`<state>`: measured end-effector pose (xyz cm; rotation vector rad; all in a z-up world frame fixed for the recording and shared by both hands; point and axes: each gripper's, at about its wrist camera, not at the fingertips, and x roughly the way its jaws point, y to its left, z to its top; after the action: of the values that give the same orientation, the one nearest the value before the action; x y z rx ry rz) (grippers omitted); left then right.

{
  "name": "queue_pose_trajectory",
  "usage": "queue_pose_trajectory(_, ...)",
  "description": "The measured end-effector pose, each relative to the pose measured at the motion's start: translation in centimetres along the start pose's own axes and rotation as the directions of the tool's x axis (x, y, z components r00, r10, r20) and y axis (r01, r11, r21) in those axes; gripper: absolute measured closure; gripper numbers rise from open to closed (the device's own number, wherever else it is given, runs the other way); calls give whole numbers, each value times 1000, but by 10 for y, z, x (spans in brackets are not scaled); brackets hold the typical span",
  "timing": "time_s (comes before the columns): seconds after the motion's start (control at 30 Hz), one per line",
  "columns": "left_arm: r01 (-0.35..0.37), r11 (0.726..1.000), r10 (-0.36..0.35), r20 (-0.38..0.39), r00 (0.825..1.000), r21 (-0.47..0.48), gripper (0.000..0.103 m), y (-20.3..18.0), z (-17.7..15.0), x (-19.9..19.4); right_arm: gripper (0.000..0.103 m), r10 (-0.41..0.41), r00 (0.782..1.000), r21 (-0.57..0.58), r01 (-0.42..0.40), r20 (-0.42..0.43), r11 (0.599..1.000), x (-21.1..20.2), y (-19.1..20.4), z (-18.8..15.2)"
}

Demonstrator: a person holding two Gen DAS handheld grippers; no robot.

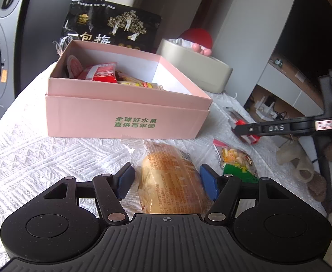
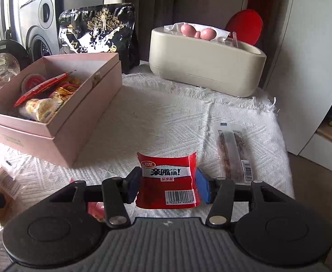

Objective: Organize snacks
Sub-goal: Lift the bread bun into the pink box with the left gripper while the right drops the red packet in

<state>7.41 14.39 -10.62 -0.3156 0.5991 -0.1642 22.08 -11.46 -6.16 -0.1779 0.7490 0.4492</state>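
White woven cloth [image 2: 166, 117] under pink box [image 2: 79, 122], snack packets.

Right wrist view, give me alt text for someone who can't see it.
The right gripper is closed on a red snack packet above a white cloth. A pink box with snacks in it sits to the left, a long clear-wrapped snack lies to the right, and a beige container stands behind.

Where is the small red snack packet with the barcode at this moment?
In the right wrist view, the red snack packet sits low centre between the right gripper's pads, above the white cloth.
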Motion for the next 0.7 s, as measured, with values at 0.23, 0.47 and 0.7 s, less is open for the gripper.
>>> queue_pose_trajectory(0.23,-39,997,41,-41,998,64,35,-15,0,-3,53,63,996,41,-66,64,997,-74,0,-13)
queue_pose_trajectory(0.47,40,997,-38,-35,999,64,38,-30,7,-40,53,107,984,-42,-102,141,994,-129,27,-26)
queue_pose_trajectory(0.7,-63,996,44,263,964,62,38,-23,104,-72,53,150,963,-115,-126,226,985,-155,55,-11)
